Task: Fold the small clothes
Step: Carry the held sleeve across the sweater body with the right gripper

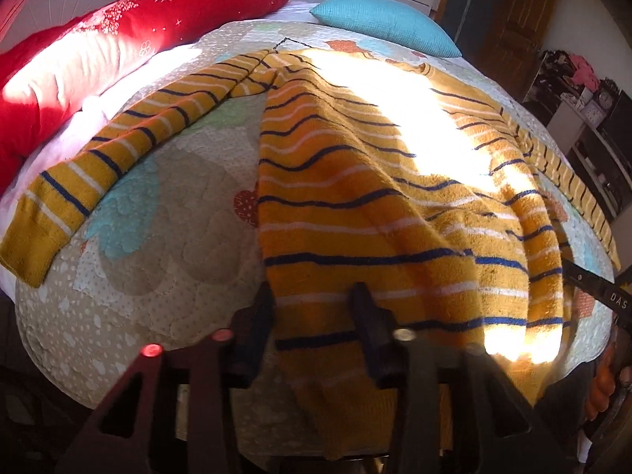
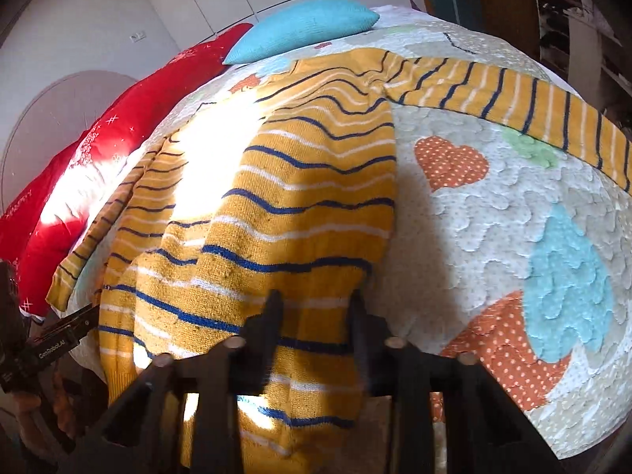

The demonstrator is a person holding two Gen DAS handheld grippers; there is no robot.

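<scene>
The sweater, mustard with navy and white stripes, lies spread on the quilt of a bed, sleeves out to both sides, its hem end raised off the bedding. The left hand-held gripper is clamped on the hem at one corner, fabric pinched between its fingers. The right hand-held gripper grips the other hem corner the same way. Sunlight falls across the knit. Beyond the collar lie a red pillow and a blue pillow.
</scene>
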